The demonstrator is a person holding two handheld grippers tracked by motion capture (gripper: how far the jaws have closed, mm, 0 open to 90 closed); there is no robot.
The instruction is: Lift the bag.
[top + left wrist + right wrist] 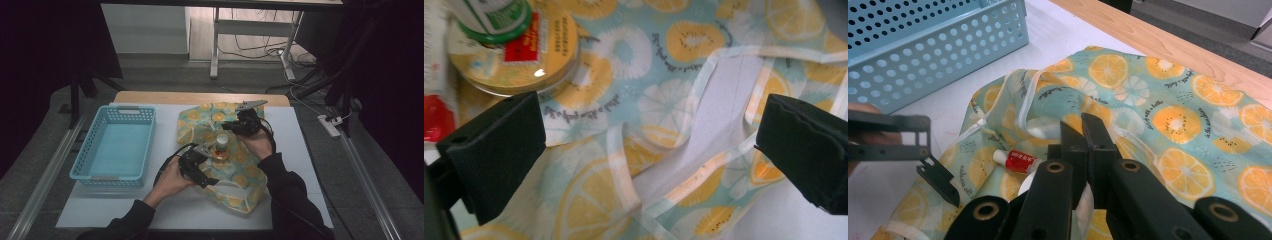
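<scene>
A teal cloth bag [235, 172] printed with orange slices lies on the white table. On it stand a flat jar with a yellow lid [509, 60] and a white bottle [222, 141] with a green band [494, 17]. A small red-labelled tube [1018, 161] lies beside them. My left gripper [206, 162] hovers low over the bag's white-trimmed straps [704, 165], jaws wide open [649, 130] and nothing between them. My right gripper [231, 127] is at the bag's far side, its jaws [1083, 127] pressed together on a strip of the bag's white-edged fabric, which rises in a fold.
A light blue perforated basket [129, 108] stands on the left of the table, also near in the right gripper view [923, 55]. The wooden table edge [200, 97] runs along the far side. Table legs and cables are on the floor beyond.
</scene>
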